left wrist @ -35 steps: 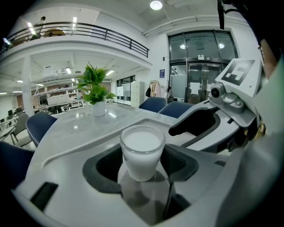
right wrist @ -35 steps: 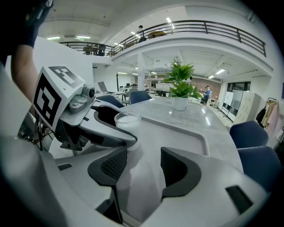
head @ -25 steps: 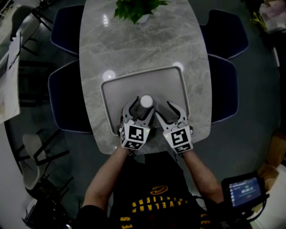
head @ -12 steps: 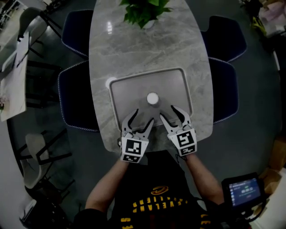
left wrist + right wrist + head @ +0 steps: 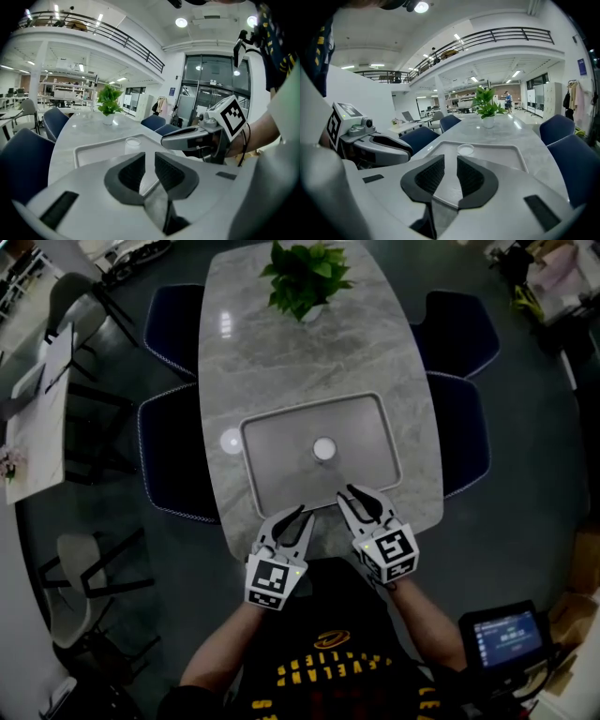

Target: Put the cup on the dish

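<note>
Head view: the cup (image 5: 323,448) stands on the dish (image 5: 267,465), ahead of both tools, untouched. Left tool (image 5: 302,516) and right tool (image 5: 349,494) have just been closing; their jaws are narrowly apart, with nothing between.

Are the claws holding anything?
Nothing. Left gripper and right gripper are empty, their jaws have just been closing; the cup stands on the dish.

The left forearm (image 5: 217,645) and right forearm (image 5: 424,613) reach forward side by side. The left gripper (image 5: 298,518) and right gripper (image 5: 352,499) point slightly downward, near each other but apart. Each gripper's jaws have just been closing and now stand at a narrow gap, with nothing between them.
</note>
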`<state>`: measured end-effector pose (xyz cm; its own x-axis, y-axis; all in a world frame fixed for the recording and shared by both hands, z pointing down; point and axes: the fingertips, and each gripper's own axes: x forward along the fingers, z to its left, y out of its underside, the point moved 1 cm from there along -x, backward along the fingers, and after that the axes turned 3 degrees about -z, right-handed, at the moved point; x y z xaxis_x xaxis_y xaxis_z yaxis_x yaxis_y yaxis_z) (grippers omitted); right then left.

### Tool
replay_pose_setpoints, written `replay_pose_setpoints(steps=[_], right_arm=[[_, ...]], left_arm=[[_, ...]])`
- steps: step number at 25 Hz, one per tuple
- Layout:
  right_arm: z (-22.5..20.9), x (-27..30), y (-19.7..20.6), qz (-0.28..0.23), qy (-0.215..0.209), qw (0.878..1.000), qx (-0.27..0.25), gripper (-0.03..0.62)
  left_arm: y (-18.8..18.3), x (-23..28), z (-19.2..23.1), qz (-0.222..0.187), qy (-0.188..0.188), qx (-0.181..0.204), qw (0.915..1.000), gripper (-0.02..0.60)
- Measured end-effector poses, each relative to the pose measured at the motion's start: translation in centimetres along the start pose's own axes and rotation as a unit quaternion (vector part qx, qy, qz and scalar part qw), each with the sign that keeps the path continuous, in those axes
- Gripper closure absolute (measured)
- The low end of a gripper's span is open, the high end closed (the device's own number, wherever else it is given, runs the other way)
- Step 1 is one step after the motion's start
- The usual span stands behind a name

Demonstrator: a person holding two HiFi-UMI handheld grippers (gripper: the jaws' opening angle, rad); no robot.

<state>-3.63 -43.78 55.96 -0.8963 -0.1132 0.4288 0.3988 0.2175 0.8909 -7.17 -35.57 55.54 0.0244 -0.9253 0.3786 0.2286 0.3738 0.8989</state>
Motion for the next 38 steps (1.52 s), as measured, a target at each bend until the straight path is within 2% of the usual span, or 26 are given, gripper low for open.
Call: replay_pose_setpoints(steps=[4,9,11,14,21,28,33,38], right_arm=[[2.2,-1.4,-1.4,-0.019,-0.001,1.0,0.004,0.581],[6.0,-2.7,-2.0,-0.037,-0.029,0.995,0.082,0.588],[7.6,-3.1,-2.5,-0.046,-0.034,0.994,0.091,0.588],[9.6,-4.3,-3.6,-0.057,-0.03,0.995,0.082,0.588],[13.9,-9.1,-5.0,-0.095,-0.021,0.993,0.064,0.588],[18.8,-13.4,-6.4,-0.13,-0.007,0.991,0.038,0.588],[24.4,-16.0,-4.9,-0.131,-0.001,0.991,0.032,0.588],[25.9,-18.0,-2.7,-0.121,0.012,0.992,0.032,0.588]], left_arm=[[-0.9,-2.6,-0.8,-0.013,0.01,0.003,0.9999,0.569],[-1.6,-5.9,-2.1,-0.03,0.024,0.011,0.9992,0.58],[-2.0,-7.4,-2.1,-0.041,0.025,0.013,0.9988,0.58],[-2.5,-9.3,-2.4,-0.055,0.031,0.01,0.998,0.58],[-1.9,-14.3,-3.8,-0.055,0.023,0.003,0.9982,0.58],[-4.3,-19.9,-5.2,-0.094,0.026,0.02,0.995,0.58],[-2.7,-24.9,-6.3,-0.106,0.041,0.021,0.9933,0.58],[-1.0,-26.1,-8.0,-0.102,0.062,0.005,0.9928,0.58]])
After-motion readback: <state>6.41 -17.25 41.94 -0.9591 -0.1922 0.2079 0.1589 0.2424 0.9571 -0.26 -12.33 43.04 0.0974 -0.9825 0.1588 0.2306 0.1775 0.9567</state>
